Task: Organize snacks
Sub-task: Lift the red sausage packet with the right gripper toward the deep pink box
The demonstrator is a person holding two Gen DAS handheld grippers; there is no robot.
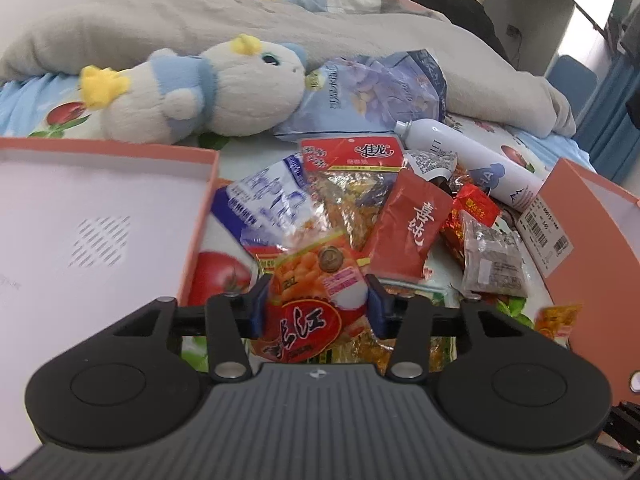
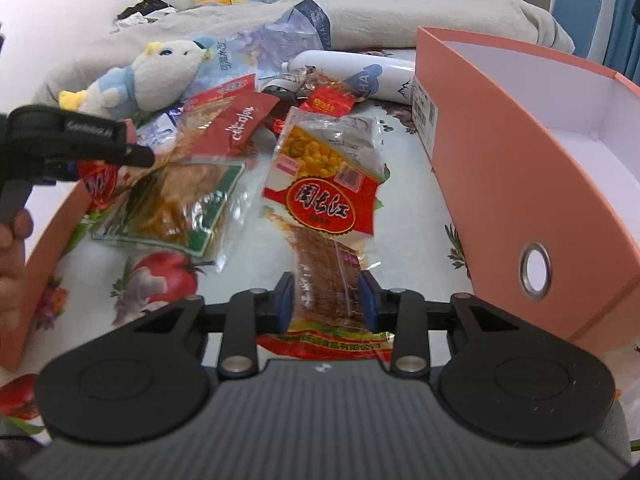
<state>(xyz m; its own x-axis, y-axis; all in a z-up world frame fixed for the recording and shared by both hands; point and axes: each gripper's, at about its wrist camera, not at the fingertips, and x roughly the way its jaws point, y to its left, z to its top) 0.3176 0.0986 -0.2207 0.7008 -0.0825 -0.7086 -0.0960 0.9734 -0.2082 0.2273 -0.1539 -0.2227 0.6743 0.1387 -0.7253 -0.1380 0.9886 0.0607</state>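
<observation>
The red and orange bean-snack packet with a clear window [image 1: 312, 300] sits squarely between the blue pads of the left gripper [image 1: 316, 304], both pads pressing its sides and bowing it: a firm pinch, jaws partly closed. Over on the other side, the right gripper [image 2: 326, 300] clamps a long clear packet of brown dried strips [image 2: 326, 280] by its near end, pads tight against both edges. Just beyond that lies a second red and yellow bean packet [image 2: 324, 176], flat on the tomato-print sheet [image 2: 160, 276].

Ahead of the left gripper the pile is thick: a red sachet with white script [image 1: 404, 220], a clear bag with a red header card [image 1: 352, 176], a blue and white printed bag [image 1: 268, 200], a small grey sachet [image 1: 494, 264], all overlapping. A white spray bottle [image 1: 480, 160] lies on its side behind them, a pale blue crinkled bag [image 1: 368, 92] and a white and blue plush toy [image 1: 192, 88] further back against the grey blanket [image 1: 200, 20].

An orange cardboard box with white inside [image 1: 80, 220] stands open to the left, another orange box with a metal eyelet [image 2: 520, 184] to the right.
</observation>
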